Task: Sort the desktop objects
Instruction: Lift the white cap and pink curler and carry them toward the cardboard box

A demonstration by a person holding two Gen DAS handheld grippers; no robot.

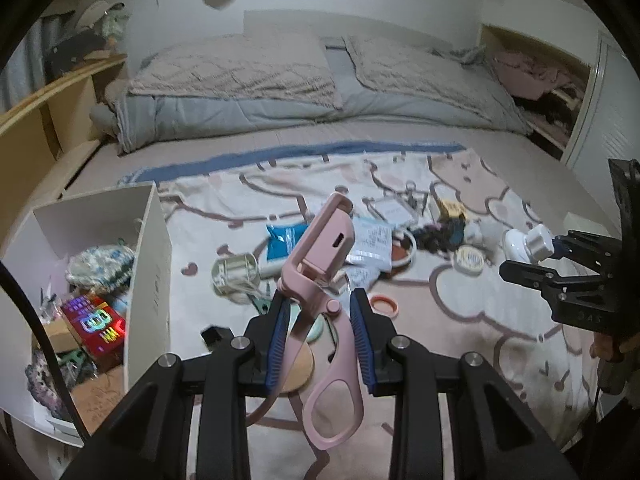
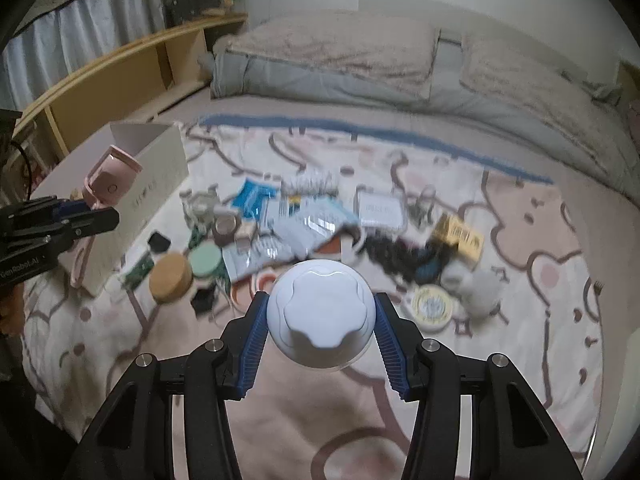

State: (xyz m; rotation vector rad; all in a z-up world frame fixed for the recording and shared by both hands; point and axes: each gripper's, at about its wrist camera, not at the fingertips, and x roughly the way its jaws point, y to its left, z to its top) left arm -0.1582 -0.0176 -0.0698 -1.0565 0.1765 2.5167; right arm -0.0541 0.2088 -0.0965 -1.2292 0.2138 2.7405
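Spread over the bed, a patterned blanket (image 2: 520,320) is carrying a loose heap of small items, with an open white box (image 1: 152,248) already holding sorted things at its left edge. The left gripper (image 1: 320,320) is clamping its jaws on a pink eyelash curler (image 1: 320,280) held clear of the blanket near that box, while the right gripper (image 2: 320,320) is squeezing a round white jar (image 2: 322,314) above the clutter. Risks: the curler is being gripped only across its thin, pivoting handles and could twist or slide out in transit; the jar's smooth curved sides could slip from the pads and drop into the heap.

Home bedroom, bed (image 1: 304,148) with pillows (image 1: 232,68), folded quilt (image 1: 248,116), wooden shelves (image 2: 120,76), curtain (image 2: 80,32)
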